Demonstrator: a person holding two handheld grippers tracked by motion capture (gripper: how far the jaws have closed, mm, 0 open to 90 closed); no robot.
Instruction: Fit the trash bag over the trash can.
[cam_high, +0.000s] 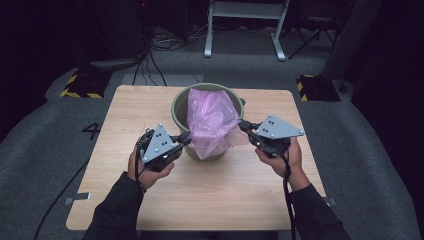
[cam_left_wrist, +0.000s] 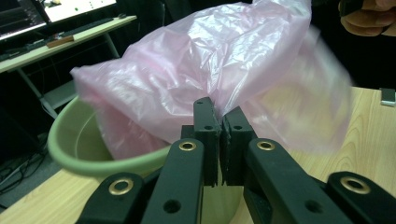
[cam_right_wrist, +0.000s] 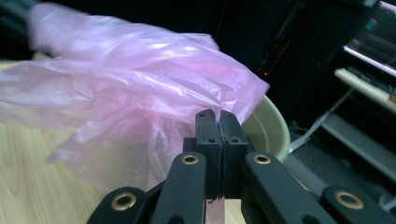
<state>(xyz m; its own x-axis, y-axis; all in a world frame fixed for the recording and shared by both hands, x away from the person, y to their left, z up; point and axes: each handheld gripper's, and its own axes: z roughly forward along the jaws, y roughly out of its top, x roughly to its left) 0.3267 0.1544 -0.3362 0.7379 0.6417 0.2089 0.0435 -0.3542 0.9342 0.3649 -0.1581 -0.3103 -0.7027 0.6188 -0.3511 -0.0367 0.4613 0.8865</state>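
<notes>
Two tools, left tool and right tool, each pinch the pink bag over the green bucket.

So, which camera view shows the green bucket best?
The high view: the green bucket stands whole on the table, the pink bag draped over its rim. The left gripper view shows one curved stretch of rim; the right gripper view shows a pale edge behind the bag.
</notes>
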